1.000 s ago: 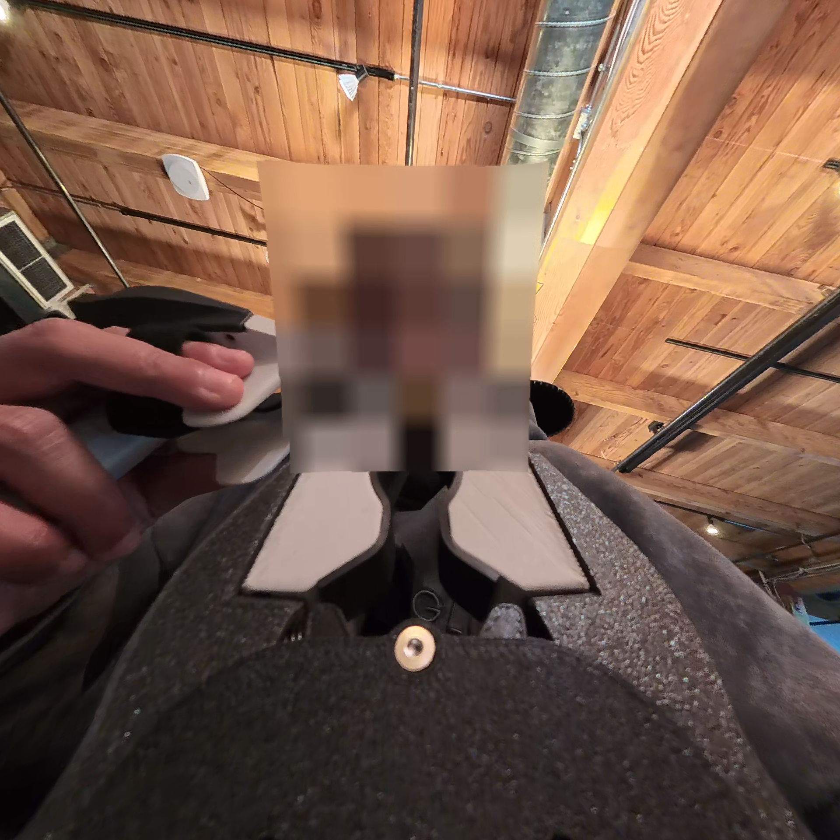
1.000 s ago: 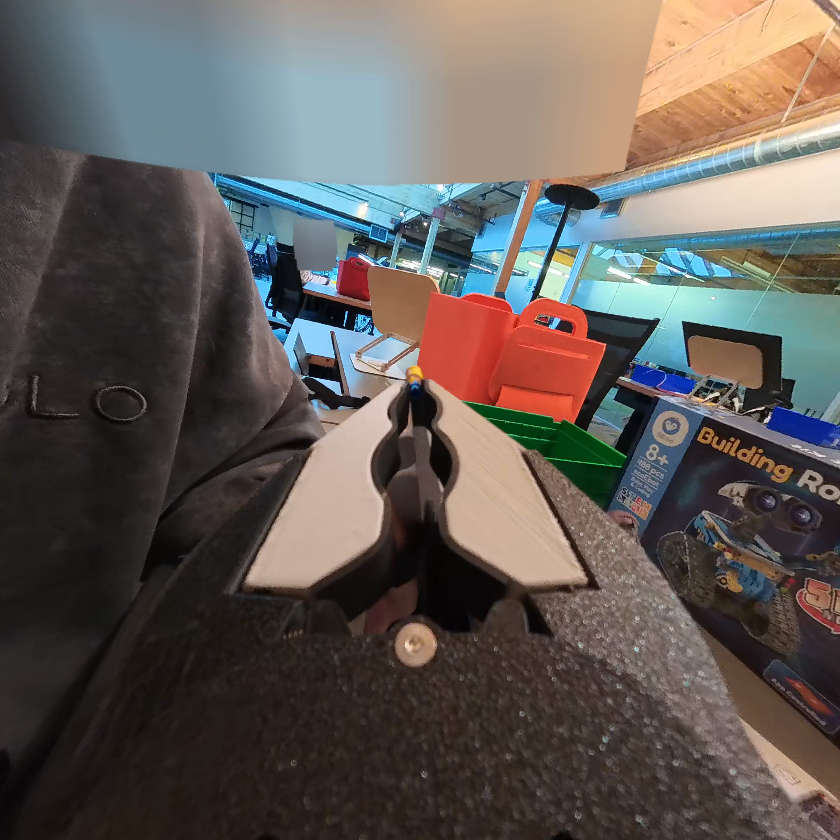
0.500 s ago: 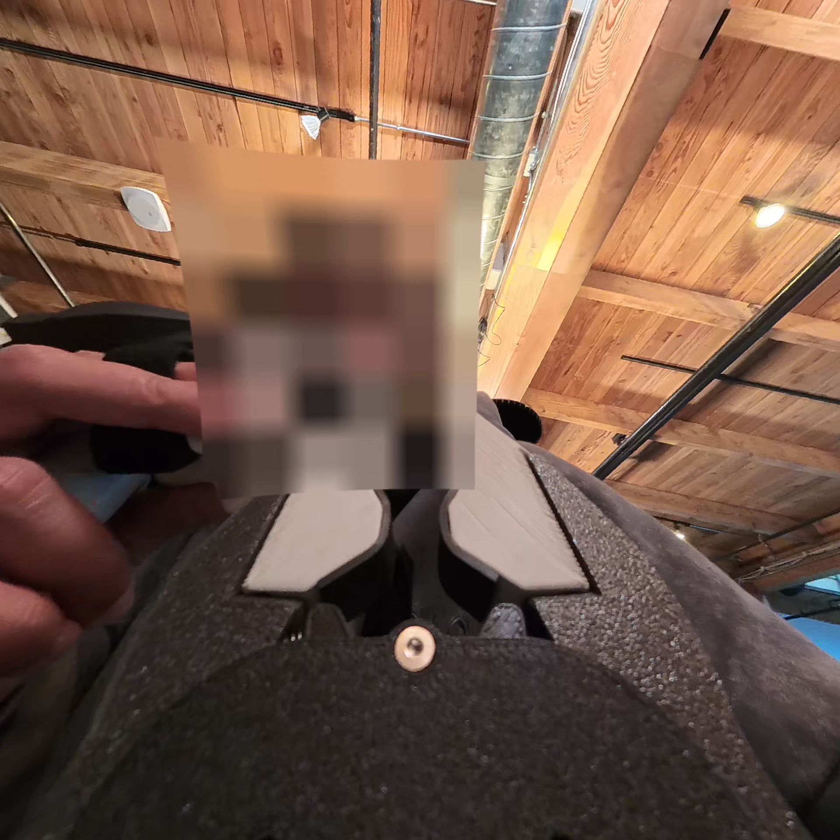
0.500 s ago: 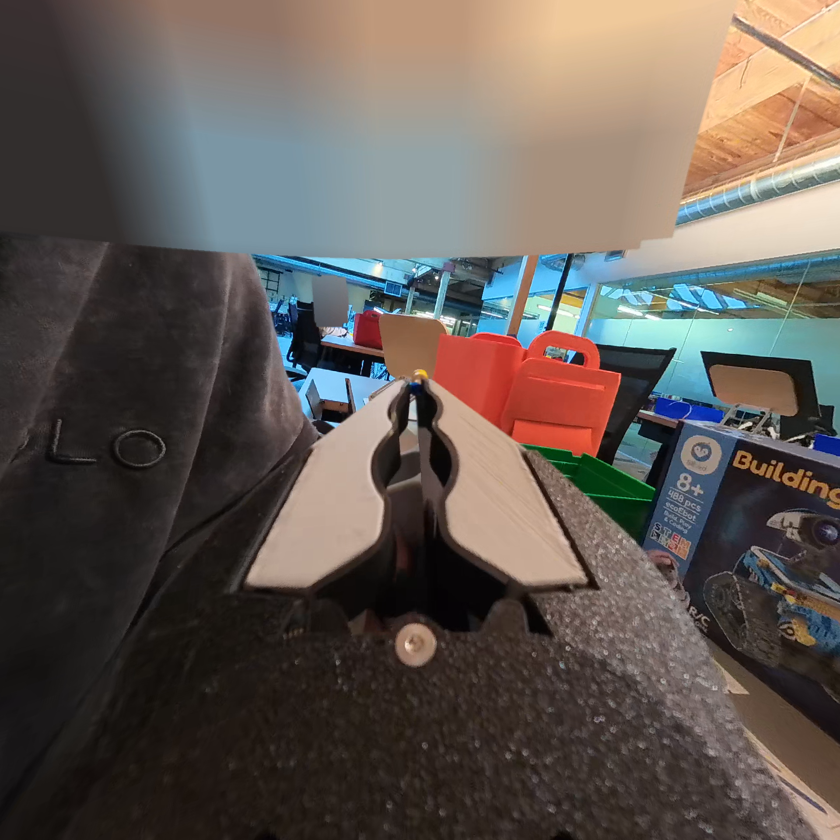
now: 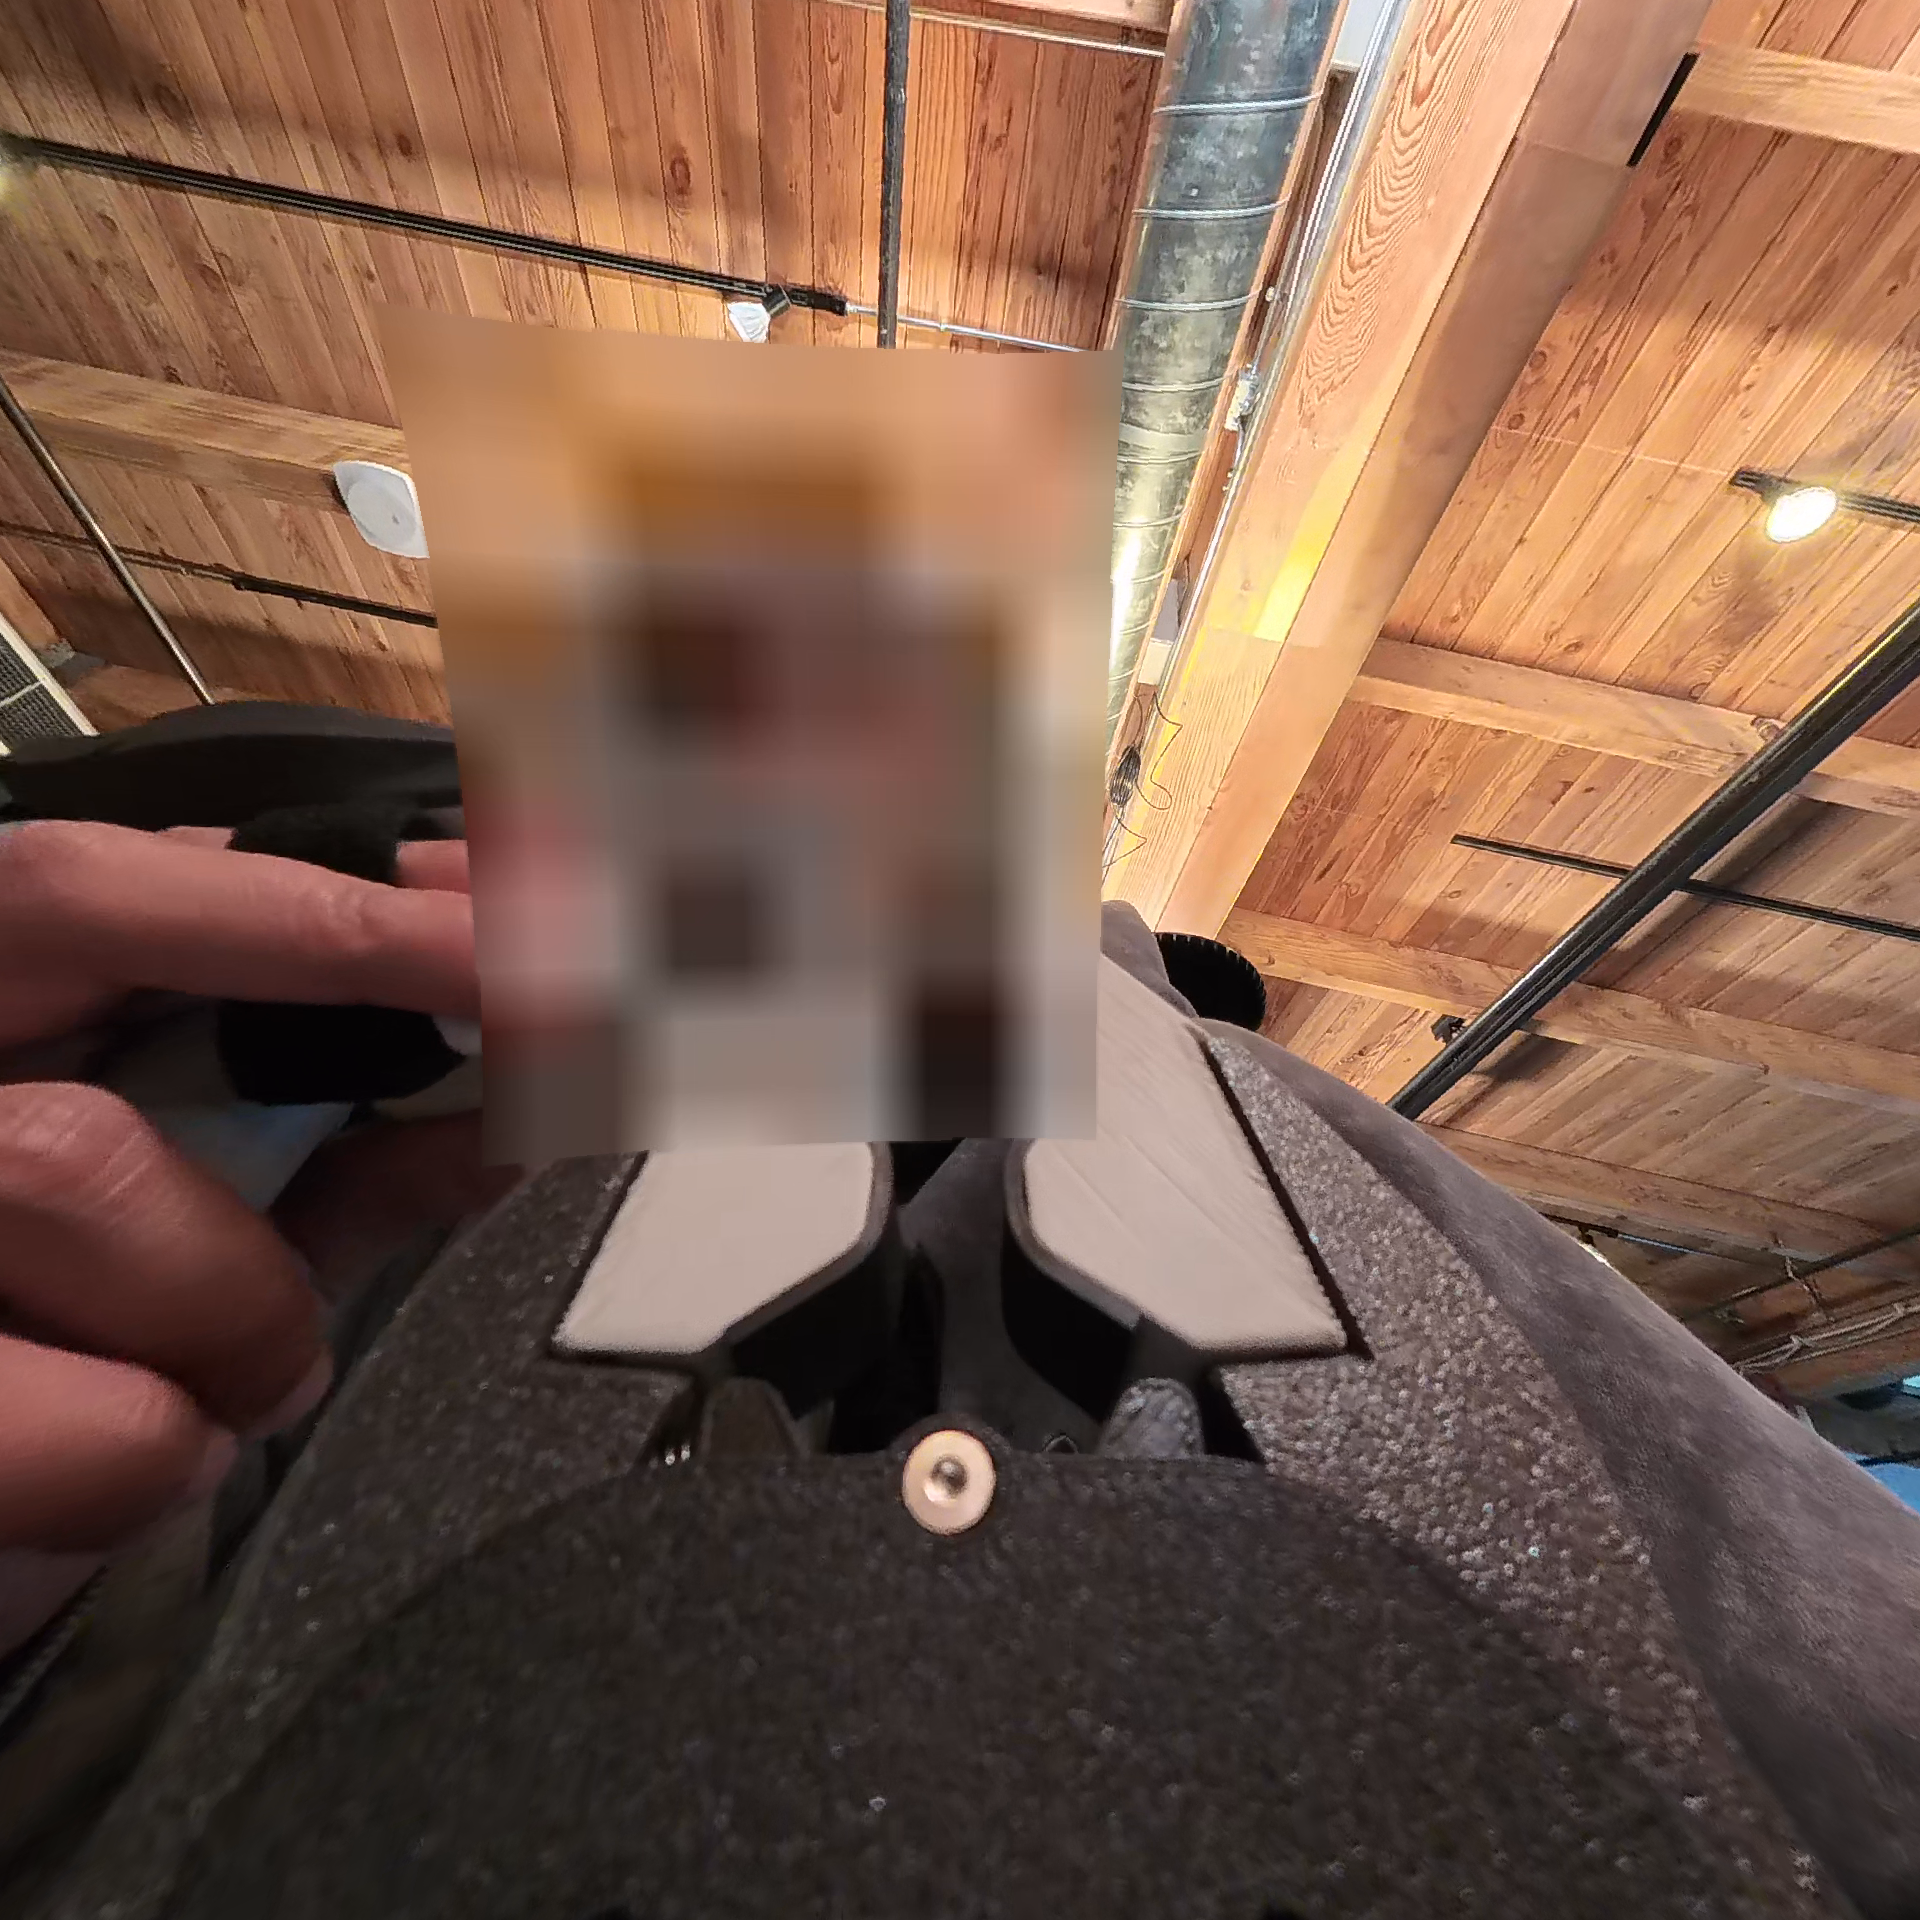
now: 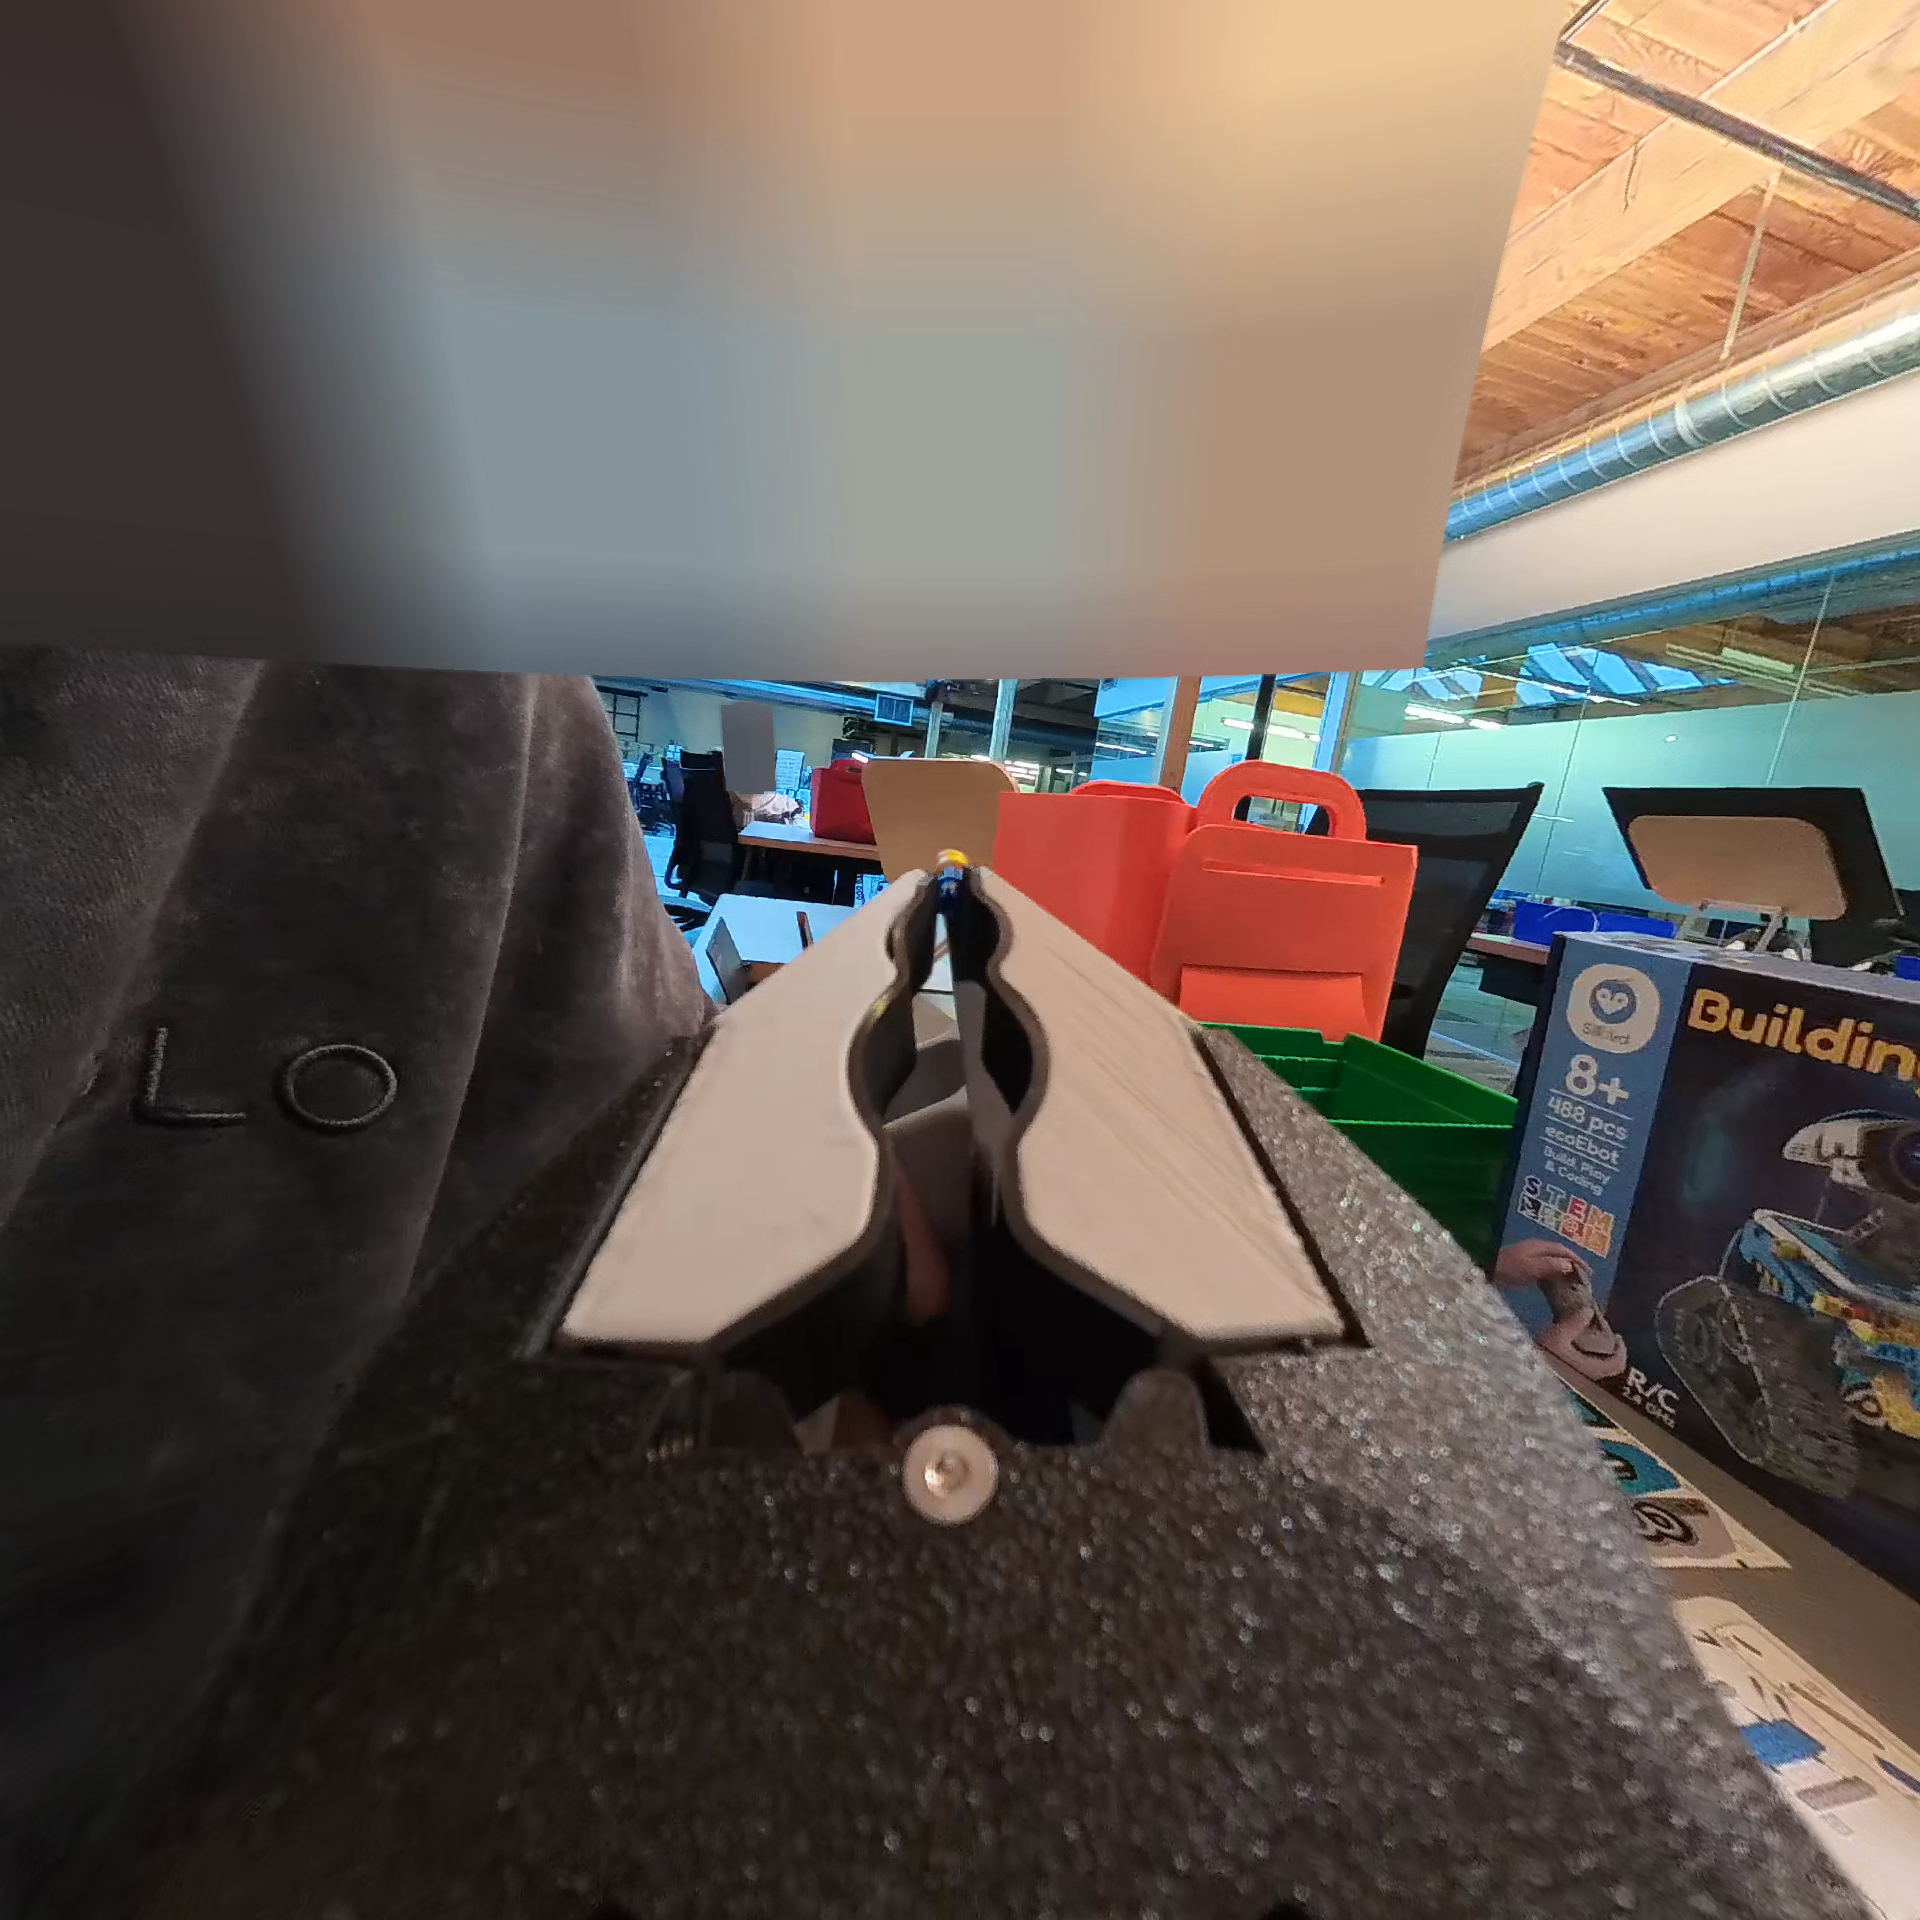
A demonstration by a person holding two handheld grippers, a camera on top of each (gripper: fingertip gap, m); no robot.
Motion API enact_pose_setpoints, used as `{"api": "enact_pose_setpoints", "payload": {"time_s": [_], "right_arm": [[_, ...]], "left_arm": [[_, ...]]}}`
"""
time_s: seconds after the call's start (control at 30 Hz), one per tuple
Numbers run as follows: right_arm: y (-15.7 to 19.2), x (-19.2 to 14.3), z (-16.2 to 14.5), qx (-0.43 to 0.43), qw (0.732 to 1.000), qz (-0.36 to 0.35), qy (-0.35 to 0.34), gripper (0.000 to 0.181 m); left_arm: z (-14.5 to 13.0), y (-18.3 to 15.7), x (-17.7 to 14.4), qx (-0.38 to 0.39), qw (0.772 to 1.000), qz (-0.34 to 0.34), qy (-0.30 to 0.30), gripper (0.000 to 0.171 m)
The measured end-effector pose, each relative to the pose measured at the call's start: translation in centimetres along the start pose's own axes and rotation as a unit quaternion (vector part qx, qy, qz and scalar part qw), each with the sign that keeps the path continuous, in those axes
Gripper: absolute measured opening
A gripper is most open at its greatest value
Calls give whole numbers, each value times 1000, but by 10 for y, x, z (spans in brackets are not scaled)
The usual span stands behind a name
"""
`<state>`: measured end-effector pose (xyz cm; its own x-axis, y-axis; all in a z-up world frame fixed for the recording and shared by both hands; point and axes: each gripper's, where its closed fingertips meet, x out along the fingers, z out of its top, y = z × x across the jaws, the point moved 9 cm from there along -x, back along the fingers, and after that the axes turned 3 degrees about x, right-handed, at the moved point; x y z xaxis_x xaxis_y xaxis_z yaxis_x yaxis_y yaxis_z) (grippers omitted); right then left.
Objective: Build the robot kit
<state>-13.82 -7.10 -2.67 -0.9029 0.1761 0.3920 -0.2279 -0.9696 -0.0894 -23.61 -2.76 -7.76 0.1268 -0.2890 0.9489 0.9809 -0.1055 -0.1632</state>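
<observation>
My right gripper [image 6: 948,883] is shut on a thin dark tool [image 6: 961,966] whose blue and yellow tip pokes out past the fingertips. It is held up beside a person's grey sweatshirt [image 6: 260,1039]. My left gripper [image 5: 948,1169] points up at the wooden ceiling, close to the same grey sweatshirt [image 5: 1507,1299]. Its white pads [image 5: 727,1247] show, but a blurred patch hides the fingertips. At the left of the left wrist view a hand [image 5: 208,935] grips the other black gripper [image 5: 312,1049].
Orange carry cases [image 6: 1247,914] stand behind a green bin [image 6: 1382,1112]. A blue toy box [image 6: 1714,1195] stands at the right on a table with printed sheets [image 6: 1766,1683]. Desks and chairs lie farther back. Overhead are wooden beams [image 5: 1403,416] and a metal duct [image 5: 1195,260].
Both views have shifted a little as the grippers tilt. The right gripper stays clamped on the thin tool. The hand stays on the other gripper.
</observation>
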Motion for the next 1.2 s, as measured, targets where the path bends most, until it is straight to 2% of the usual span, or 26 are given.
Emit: {"api": "enact_pose_setpoints", "payload": {"time_s": [0.03,0.57,0.93,1.2], "right_arm": [[0,0,0,-1,1000,0,-1,4],[-3,-2,-2,57,998,35,-13,4],[-12,-6,-8,210,974,87,-20,4],[-12,-9,-7,186,979,80,-7,4]], "left_arm": [[0,0,0,-1,1000,-1,1,6],[-1,-1,2,16,1000,12,15,6],[6,-10,2,118,987,83,71,6],[6,-8,0,109,988,87,66,6]]}}
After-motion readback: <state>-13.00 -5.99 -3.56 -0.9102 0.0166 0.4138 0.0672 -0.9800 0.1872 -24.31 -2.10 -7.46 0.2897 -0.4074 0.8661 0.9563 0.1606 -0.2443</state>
